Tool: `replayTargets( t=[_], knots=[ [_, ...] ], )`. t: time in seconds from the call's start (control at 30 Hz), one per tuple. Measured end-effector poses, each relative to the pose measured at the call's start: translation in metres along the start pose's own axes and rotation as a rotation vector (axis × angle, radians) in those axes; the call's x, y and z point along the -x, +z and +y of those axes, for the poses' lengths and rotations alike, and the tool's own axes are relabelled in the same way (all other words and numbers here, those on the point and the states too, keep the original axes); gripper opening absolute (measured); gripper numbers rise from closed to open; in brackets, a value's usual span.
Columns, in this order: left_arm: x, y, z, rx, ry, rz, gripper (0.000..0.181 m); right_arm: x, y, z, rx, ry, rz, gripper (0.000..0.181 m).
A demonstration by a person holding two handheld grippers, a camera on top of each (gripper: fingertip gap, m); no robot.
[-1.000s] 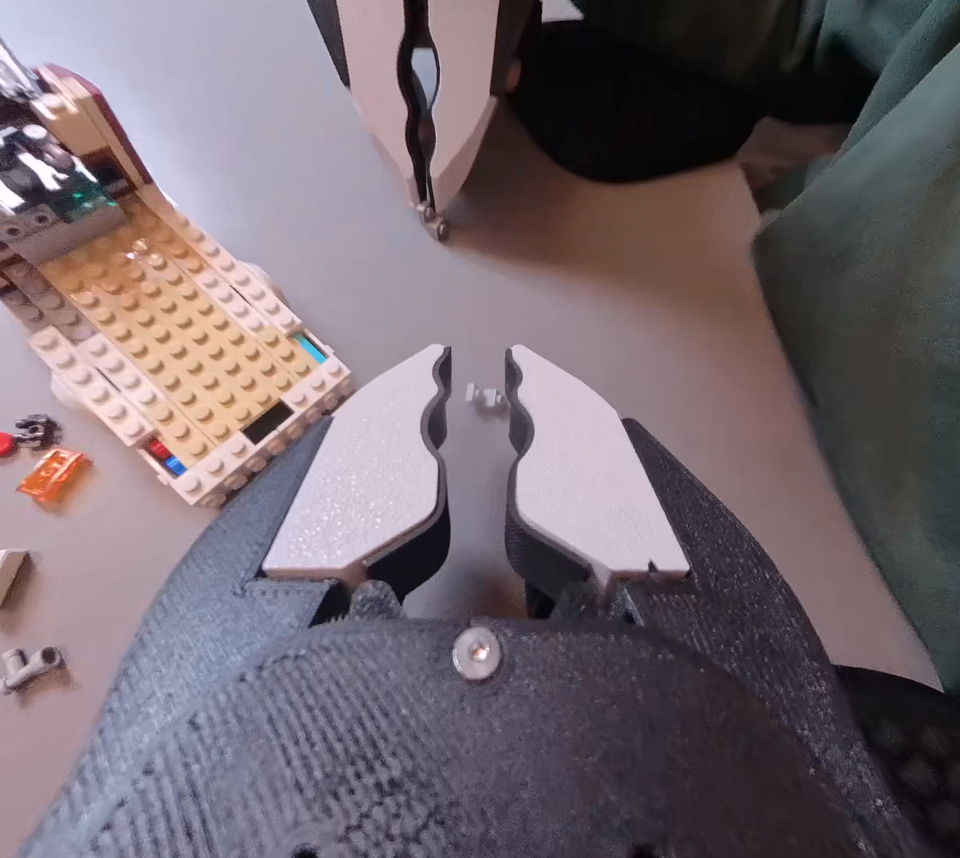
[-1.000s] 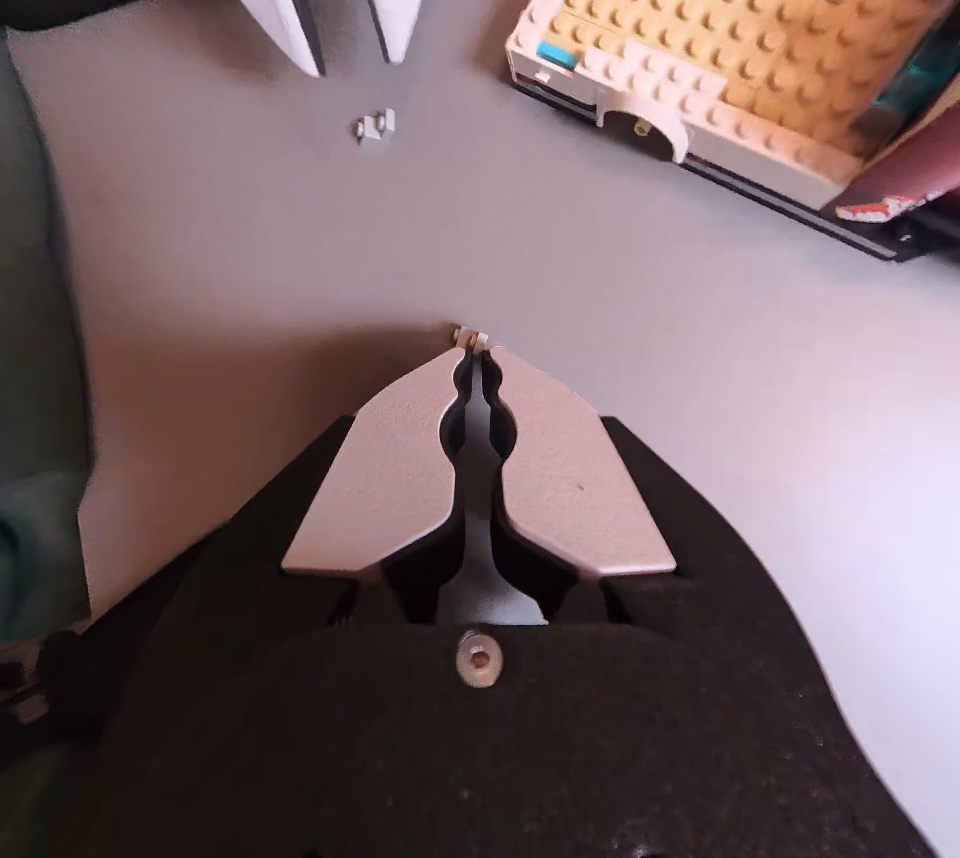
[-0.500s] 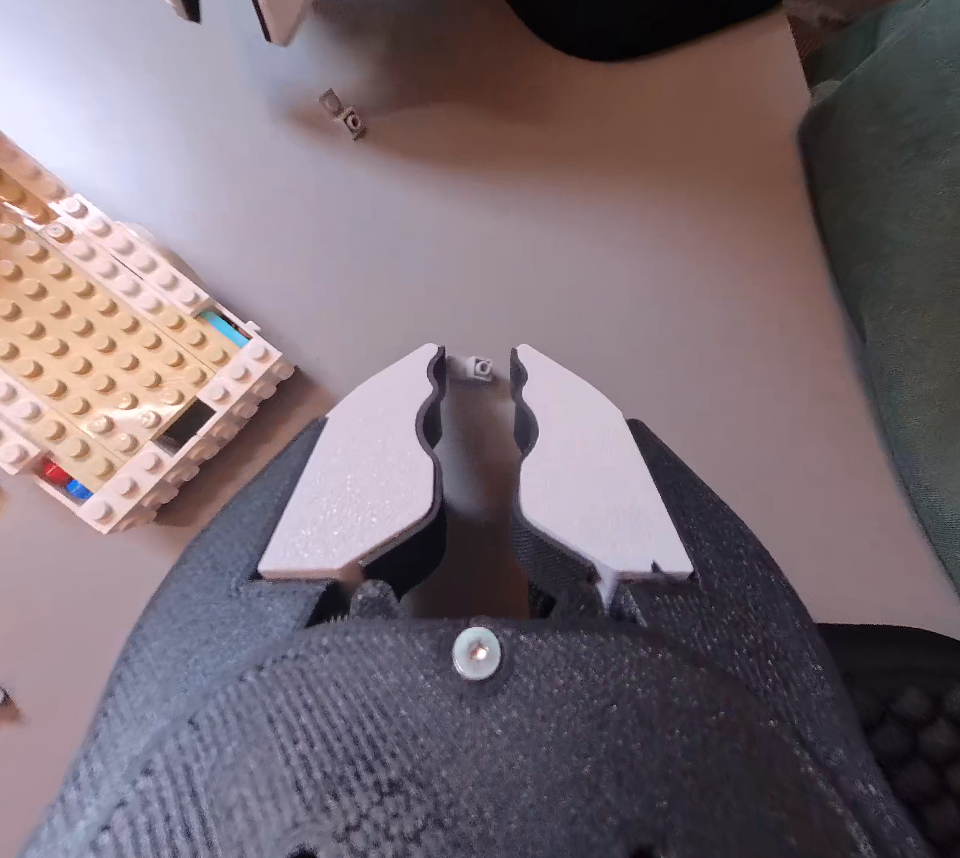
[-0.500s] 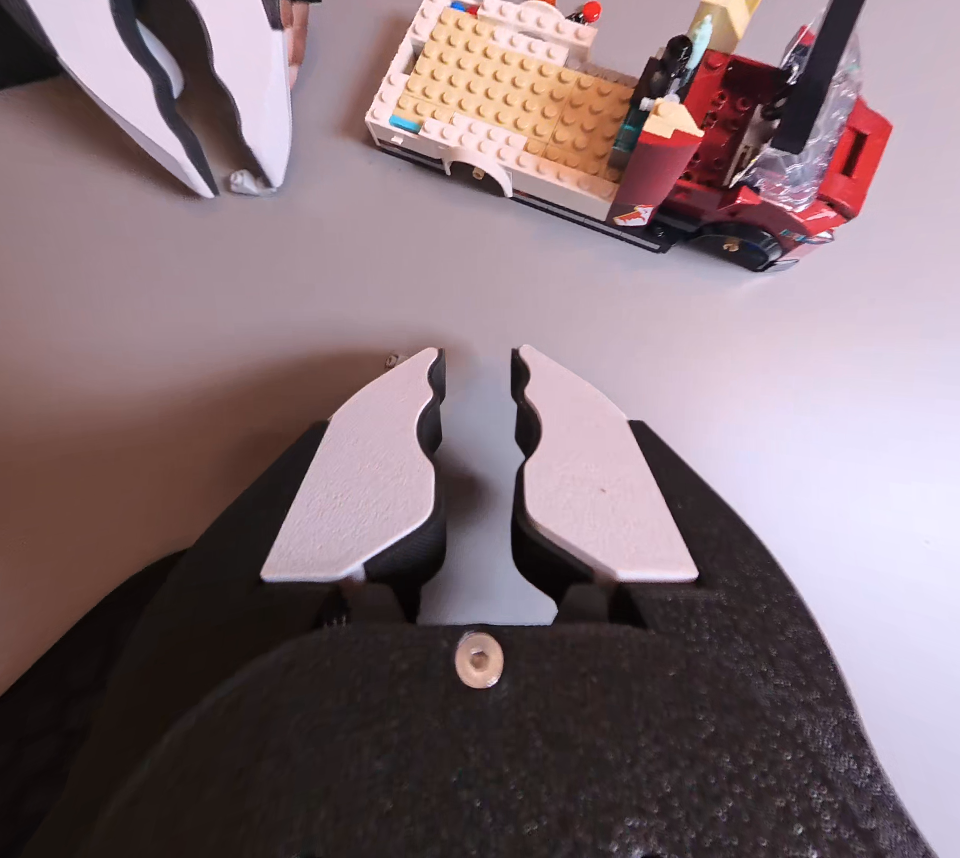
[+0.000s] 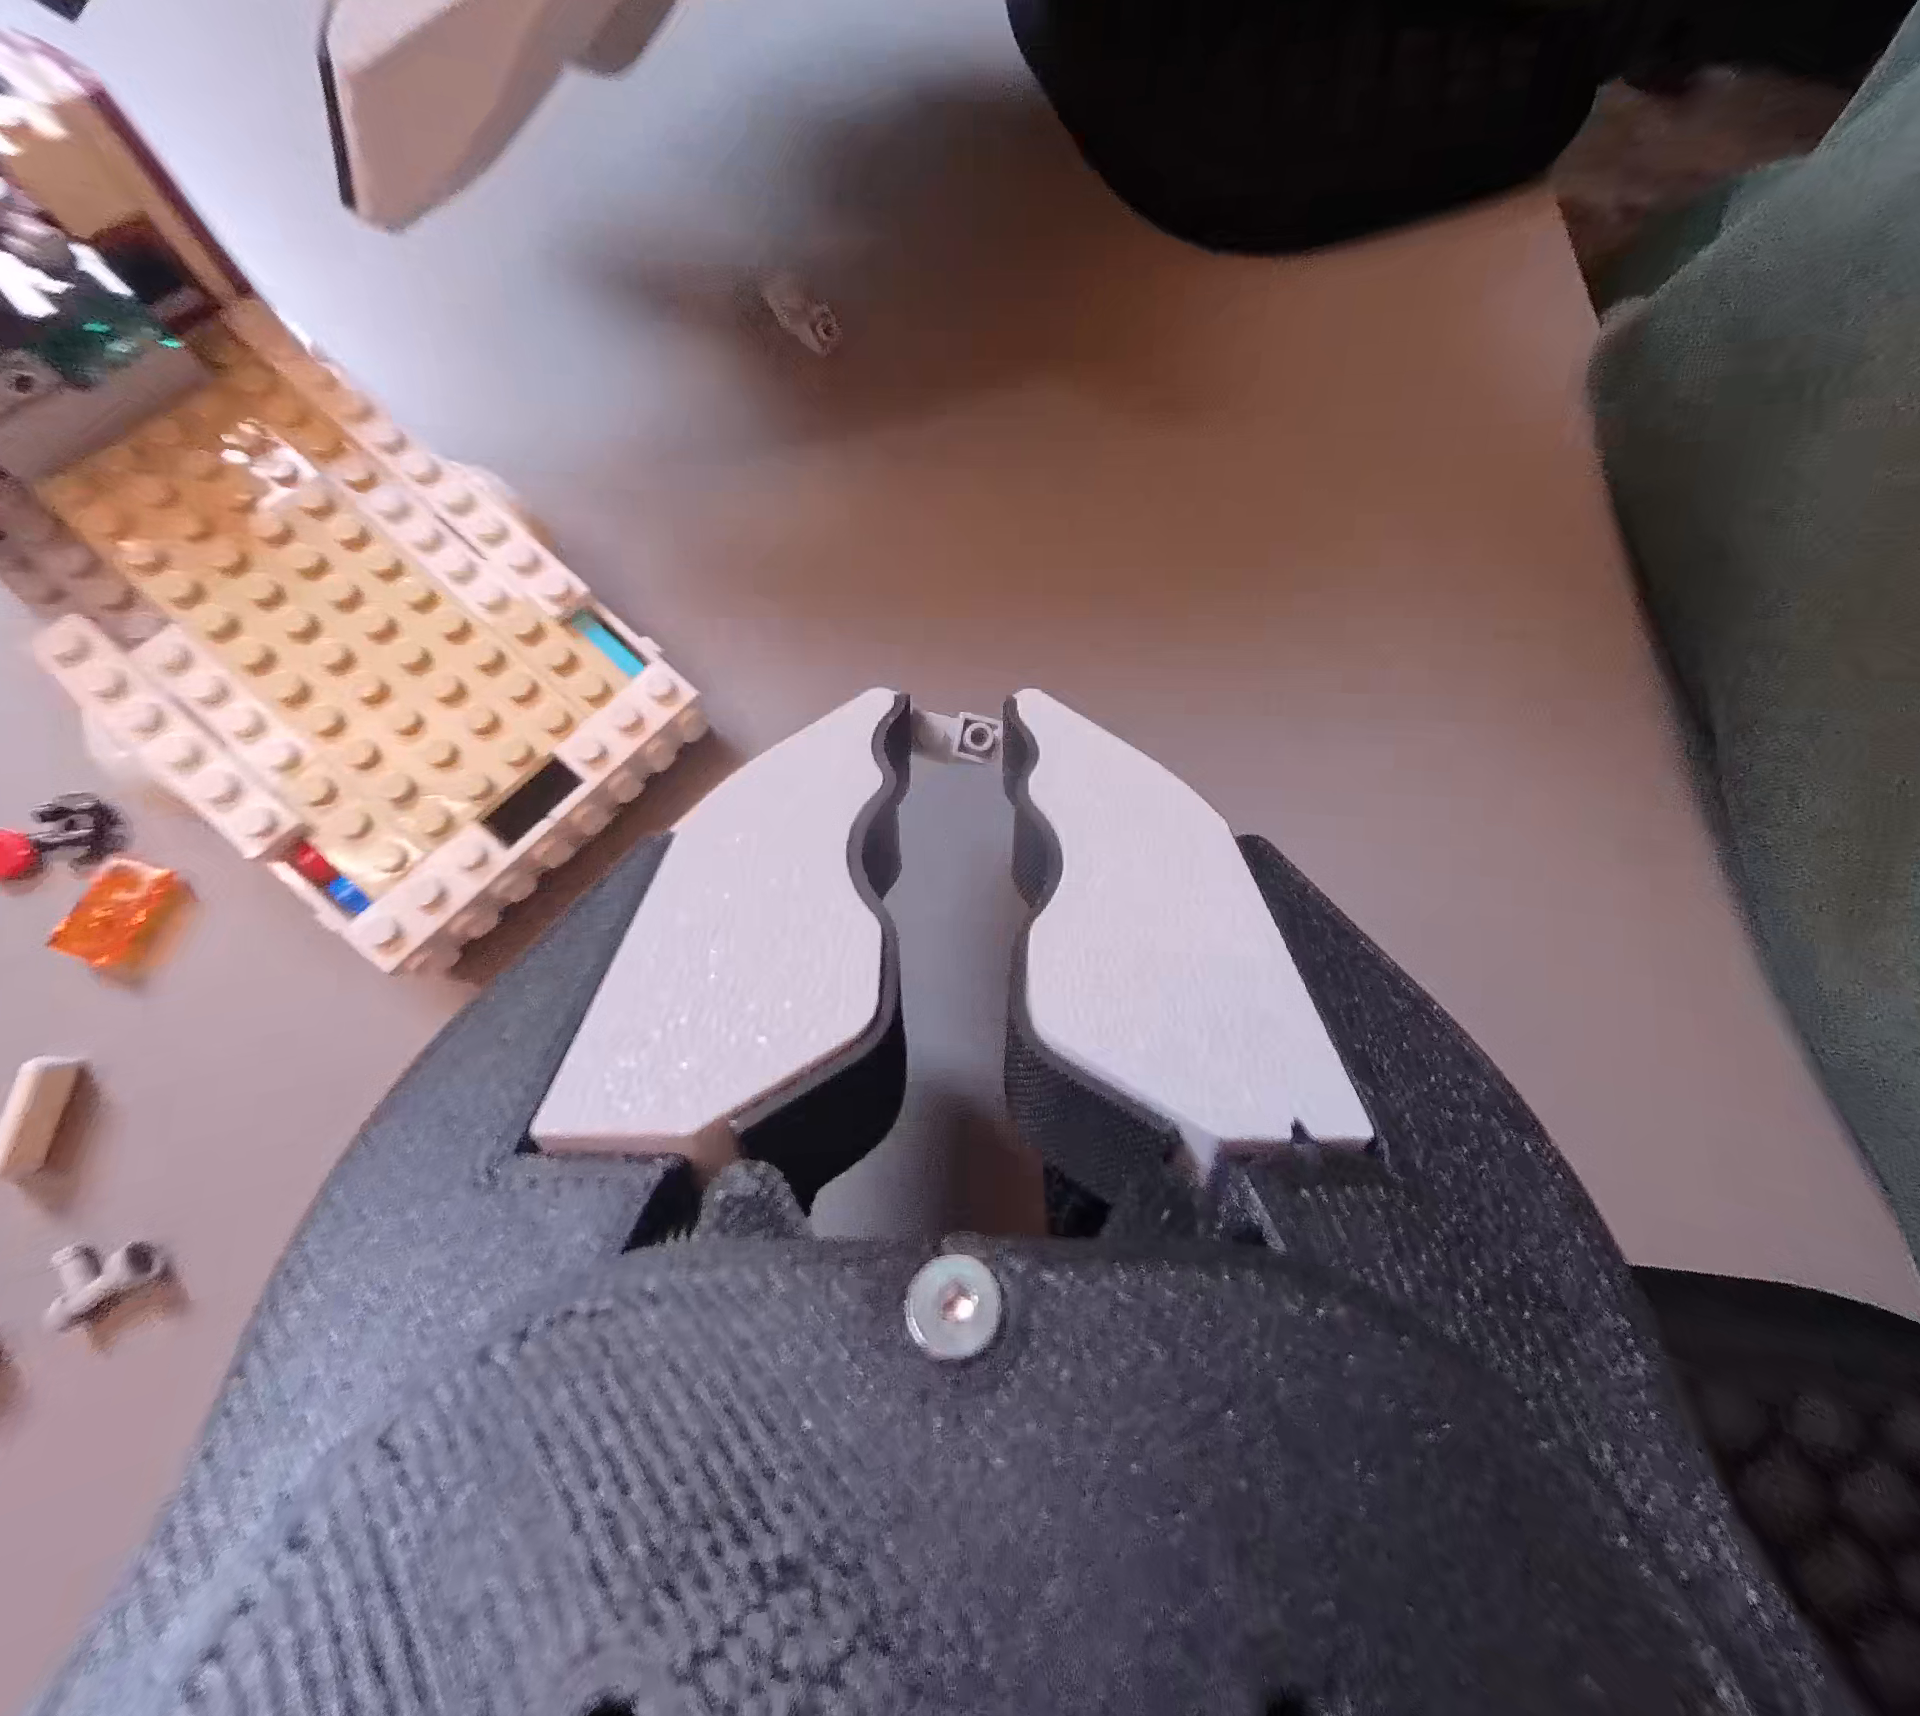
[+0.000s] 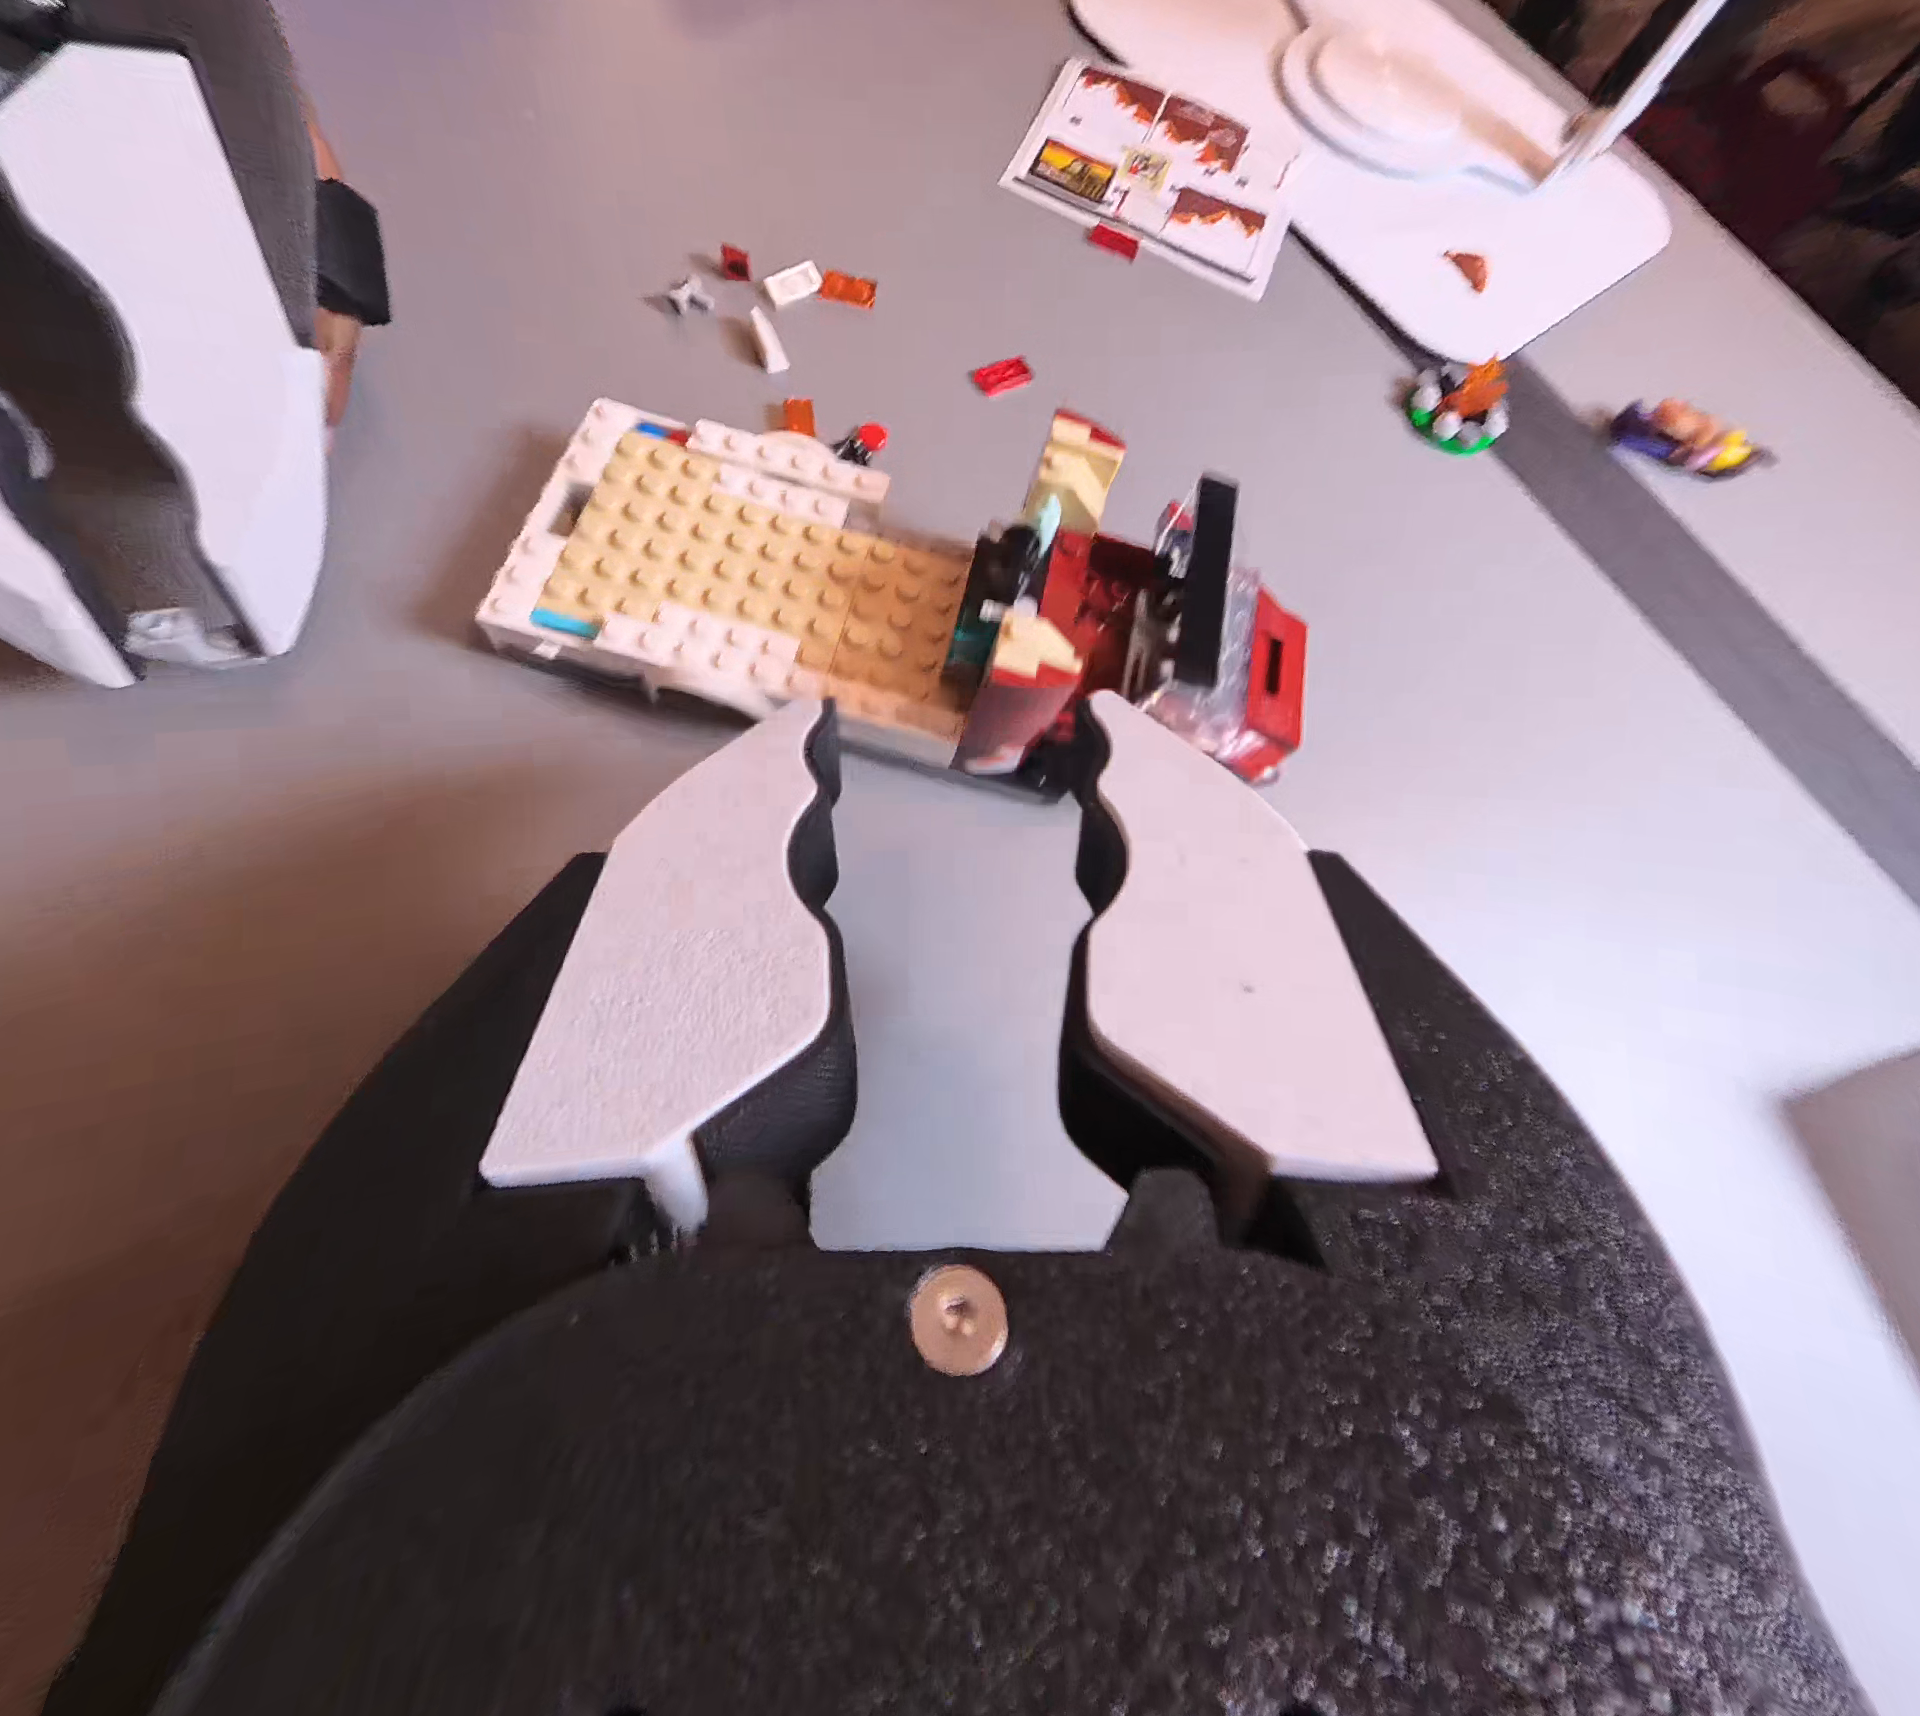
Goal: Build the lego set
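A: Starting at the left of the left wrist view, we see loose pieces on the grey table [image 5: 1195, 544]: an orange tile [image 5: 120, 913], a tan slope [image 5: 36, 1116] and a small grey connector [image 5: 104, 1277].

B: Beside them lies our half-built lego truck [image 5: 343, 658], its tan studded bed edged in white. In the right wrist view the same lego truck [image 6: 831, 586] shows its dark red cab at the far end.

A: Further right, our left gripper [image 5: 956, 736] is clenched on a small grey piece [image 5: 961, 736], pinched right at the tips of the fingers [image 5: 748, 939].

B: A second small grey piece [image 5: 805, 321] lies on the table beyond it, well apart from the truck.

A: Our right gripper [image 6: 956, 731] has its fingers [image 6: 686, 949] released, with nothing between them; they hang above the table just before the truck's cab.

B: On the right of that view we see a sticker sheet [image 6: 1153, 180] touching a white stand base [image 6: 1455, 222], a small green piece with orange on it [image 6: 1455, 409] and a purple and yellow bit [image 6: 1688, 435].
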State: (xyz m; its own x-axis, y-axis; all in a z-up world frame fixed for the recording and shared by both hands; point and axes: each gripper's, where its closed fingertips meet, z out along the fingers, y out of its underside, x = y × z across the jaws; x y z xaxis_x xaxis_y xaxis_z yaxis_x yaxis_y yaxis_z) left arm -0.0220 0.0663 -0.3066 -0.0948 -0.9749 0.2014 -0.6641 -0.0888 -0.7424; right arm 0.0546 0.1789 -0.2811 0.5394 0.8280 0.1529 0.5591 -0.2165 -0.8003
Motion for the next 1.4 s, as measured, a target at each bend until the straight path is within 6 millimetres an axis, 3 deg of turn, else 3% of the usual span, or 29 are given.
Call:
replayTargets(
  t=[0.1, 0.23, 0.43, 0.6, 0.73, 0.87, 1.1, 1.23, 1.3, 1.4],
  knots=[
    [0.010, -0.014, -0.009, -0.067, -0.029, -0.033, 0.017, -0.009, 0.016, -0.017, 0.029, -0.074, 0.083, 0.056],
    [0.022, -0.035, -0.016, -0.121, -0.049, -0.092, 0.017, -0.026, 0.035, -0.023, 0.098, -0.086, 0.145, 0.058],
    [0.029, -0.054, -0.024, -0.165, -0.047, -0.139, 0.017, -0.034, 0.042, -0.019, 0.194, -0.021, 0.117, 0.060],
    [0.032, -0.059, -0.027, -0.189, -0.060, -0.145, 0.017, -0.034, 0.043, -0.001, 0.325, 0.034, 0.083, 0.067],
    [0.034, -0.061, -0.028, -0.198, -0.064, -0.158, 0.017, -0.032, 0.045, -0.002, 0.312, 0.005, 0.051, 0.067],
    [0.036, -0.063, -0.032, -0.224, -0.076, -0.164, 0.017, -0.010, 0.043, -0.005, 0.282, -0.079, -0.038, 0.067],
    [0.034, -0.059, -0.038, -0.309, -0.149, -0.088, 0.017, 0.048, 0.031, -0.010, 0.259, -0.183, -0.119, 0.068],
    [0.026, -0.059, -0.046, -0.393, -0.207, 0.022, 0.017, 0.064, 0.007, -0.046, 0.055, -0.214, -0.146, 0.062],
    [0.016, -0.061, -0.051, -0.446, -0.217, 0.110, 0.017, 0.085, -0.010, -0.065, -0.110, -0.263, -0.217, 0.047],
    [0.004, -0.066, -0.058, -0.509, -0.210, 0.229, 0.017, 0.111, -0.027, -0.075, -0.260, -0.348, -0.266, 0.032]
  ],
)
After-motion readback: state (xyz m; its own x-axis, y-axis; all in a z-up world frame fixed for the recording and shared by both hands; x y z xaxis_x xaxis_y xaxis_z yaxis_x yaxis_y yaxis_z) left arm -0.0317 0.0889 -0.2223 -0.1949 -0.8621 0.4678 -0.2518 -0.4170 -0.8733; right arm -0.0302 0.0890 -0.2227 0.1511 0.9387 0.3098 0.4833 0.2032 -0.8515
